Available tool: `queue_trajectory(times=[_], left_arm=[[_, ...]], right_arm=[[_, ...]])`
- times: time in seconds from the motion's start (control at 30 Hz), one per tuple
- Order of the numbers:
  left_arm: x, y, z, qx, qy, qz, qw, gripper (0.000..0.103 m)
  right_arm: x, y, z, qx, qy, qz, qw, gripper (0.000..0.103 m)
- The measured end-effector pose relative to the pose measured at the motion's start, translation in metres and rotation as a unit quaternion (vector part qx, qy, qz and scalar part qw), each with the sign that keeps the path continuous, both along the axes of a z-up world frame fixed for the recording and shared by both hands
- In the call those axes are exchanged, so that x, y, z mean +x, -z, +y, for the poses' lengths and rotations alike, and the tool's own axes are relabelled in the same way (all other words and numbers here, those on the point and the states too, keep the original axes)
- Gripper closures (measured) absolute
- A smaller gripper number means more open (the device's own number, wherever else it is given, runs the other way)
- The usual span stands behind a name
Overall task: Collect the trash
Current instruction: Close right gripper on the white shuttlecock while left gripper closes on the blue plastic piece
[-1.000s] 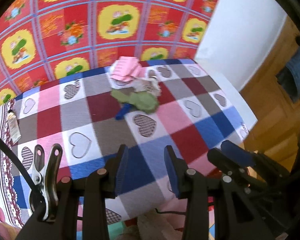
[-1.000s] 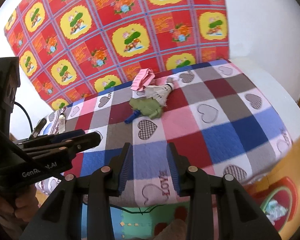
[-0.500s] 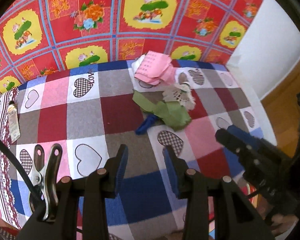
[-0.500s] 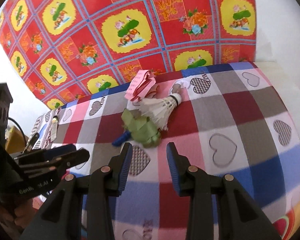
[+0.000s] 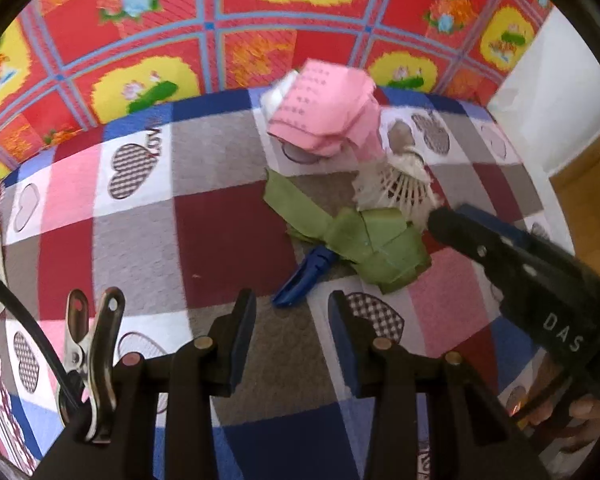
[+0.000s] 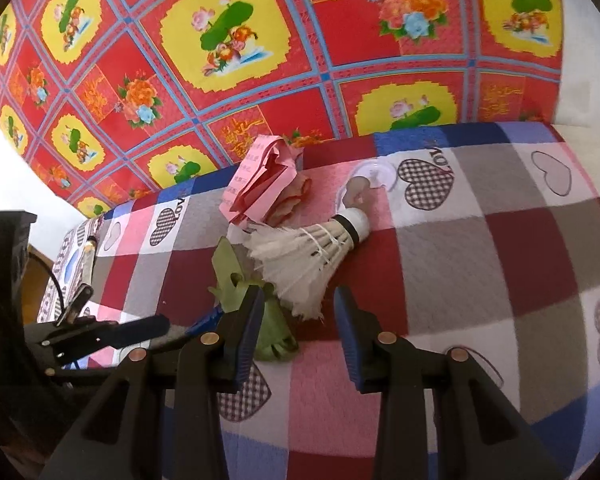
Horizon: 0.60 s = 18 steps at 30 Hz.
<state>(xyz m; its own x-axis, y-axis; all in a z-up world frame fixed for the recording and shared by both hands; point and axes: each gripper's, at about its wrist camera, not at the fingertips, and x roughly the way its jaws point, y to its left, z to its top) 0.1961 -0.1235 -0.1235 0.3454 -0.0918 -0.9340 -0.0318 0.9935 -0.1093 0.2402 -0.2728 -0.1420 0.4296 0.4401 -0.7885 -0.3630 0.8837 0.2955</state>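
With both tongs spread and empty, centre your right tongs (image 6: 298,312) over the shuttlecock (image 6: 308,256) feathers directly ahead, then pinch gently; left tongs (image 5: 292,320) face the blue clip (image 5: 304,276).

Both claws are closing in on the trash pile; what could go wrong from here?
1. The open right claw straddles the shuttlecock feathers beside the green paper; it might grab both or crush the feathers.
2. The left claw nears the blue clip close to the right one; they may collide.
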Motion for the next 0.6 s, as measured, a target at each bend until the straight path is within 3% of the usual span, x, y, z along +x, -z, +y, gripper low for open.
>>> queue_trajectory(times=[0.33,0.6], left_arm=[[0.014,0.017,-0.012,0.047,0.027,-0.003,0.9985,0.063],[0.018,0.021,-0.021,0.052,0.039,-0.016,0.9978,0.050]], right_arm=[[0.016,0.017,-0.004,-0.017,0.022,0.011,1.000,0.066],[0.024,0.027,-0.016,-0.004,0.033,0.030,0.999,0.067]])
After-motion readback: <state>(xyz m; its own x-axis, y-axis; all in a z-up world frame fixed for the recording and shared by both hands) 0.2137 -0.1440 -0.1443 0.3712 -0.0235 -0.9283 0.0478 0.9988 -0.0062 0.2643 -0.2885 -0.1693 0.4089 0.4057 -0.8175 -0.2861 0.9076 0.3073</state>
